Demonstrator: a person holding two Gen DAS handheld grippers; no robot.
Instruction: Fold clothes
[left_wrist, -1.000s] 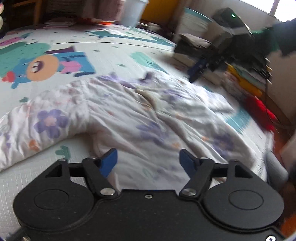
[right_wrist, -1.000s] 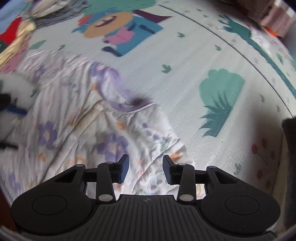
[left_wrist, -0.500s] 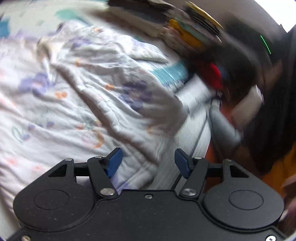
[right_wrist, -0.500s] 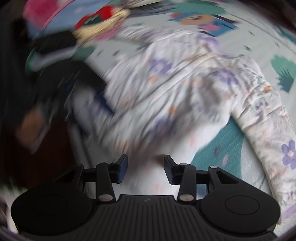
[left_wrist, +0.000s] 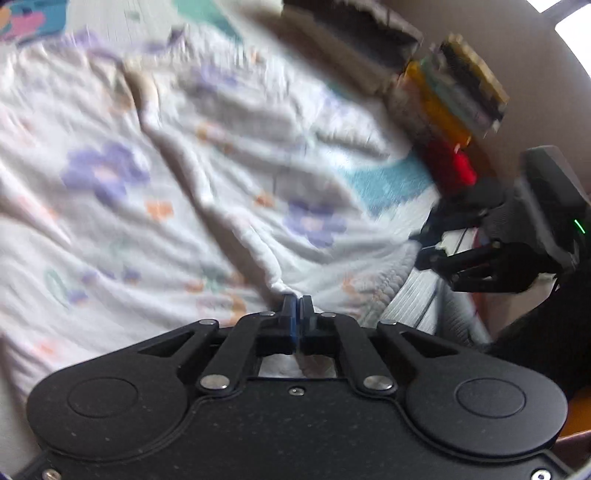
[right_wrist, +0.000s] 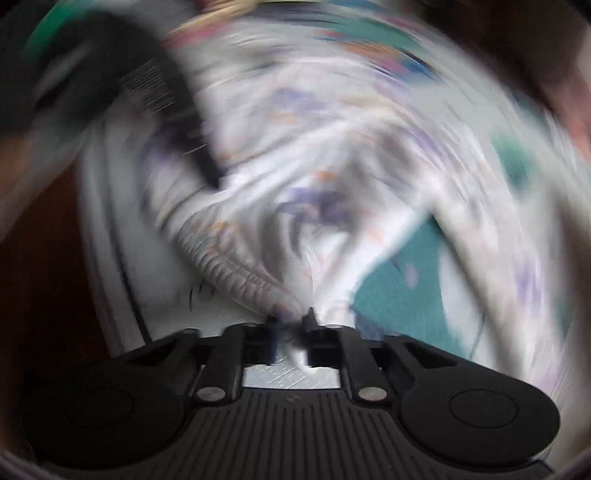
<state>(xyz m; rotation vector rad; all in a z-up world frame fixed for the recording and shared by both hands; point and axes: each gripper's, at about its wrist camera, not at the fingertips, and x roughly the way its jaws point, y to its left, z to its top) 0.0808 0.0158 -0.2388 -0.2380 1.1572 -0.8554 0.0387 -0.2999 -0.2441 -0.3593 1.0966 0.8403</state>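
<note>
- The floral garment (left_wrist: 207, 192) is white, with big purple flowers and small orange ones on it. It lies spread out and crumpled on a play mat (left_wrist: 391, 181) that has teal and blue cartoon shapes.
- The cloth has many soft folds. One long ridge runs from the top of the left wrist view down to the bottom middle.
- Along its lower edge the garment has a ribbed, gathered hem (right_wrist: 236, 266) — it looks like little rows of ridges.
- The left gripper (left_wrist: 296, 310) has its blue pads pressed together, and a small pinch of the white cloth is caught at their tips. The cloth pulls up into a little peak just there.
- The right gripper (right_wrist: 291, 321) is closing its jaws on the hem edge of the same garment. A bit of white cloth sits between the pads and they seem to press on it, but this view is very blurry.
- In the left wrist view the right gripper shows at the right side, down at the garment's edge by the rim of the mat.
- Beyond the garment sits a pile of folded clothes (left_wrist: 454, 107) — yellow, red, dark and grey layers — near the wall.
</note>
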